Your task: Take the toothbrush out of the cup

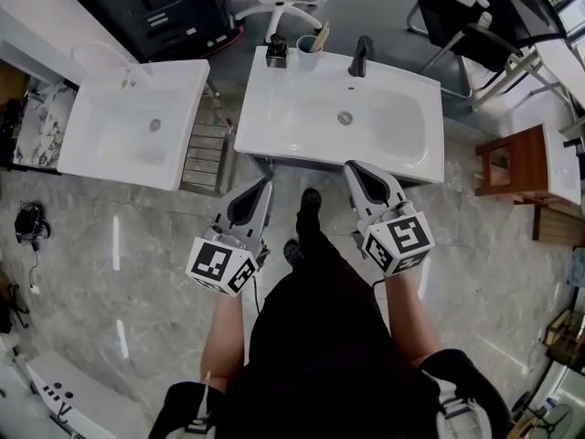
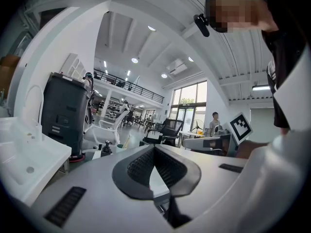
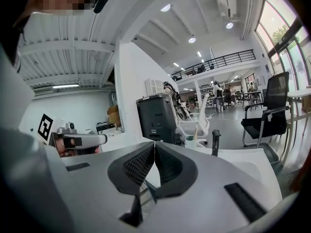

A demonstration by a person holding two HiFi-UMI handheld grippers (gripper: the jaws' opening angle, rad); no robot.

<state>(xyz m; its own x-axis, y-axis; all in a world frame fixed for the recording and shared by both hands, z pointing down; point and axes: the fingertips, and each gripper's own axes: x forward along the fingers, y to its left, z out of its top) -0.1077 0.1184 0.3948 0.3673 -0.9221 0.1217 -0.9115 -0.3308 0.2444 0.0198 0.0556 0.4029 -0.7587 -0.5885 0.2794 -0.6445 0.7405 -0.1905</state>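
Both grippers are hanging out right around the front edge of the white sink [image 1: 274,140], side by side and pointing toward it, well apart from the cup. The left gripper [image 2: 154,147] is closed all the way, pads tip to tip with nothing in there. Same deal with the right gripper [image 3: 154,143]: jaws pressed together and empty.

The toothbrush [image 1: 321,36] is sitting in the cup [image 1: 307,55], its top end leaning out over the rim toward the right in the head view. The cup stands on the sink's back ledge. Just left of the cup there's a black soap dispenser [image 1: 276,51], and the black faucet [image 1: 362,56] is a little way off to the right on the same ledge. There's also a second white sink [image 1: 137,126] off to the left, with a gap between the two.
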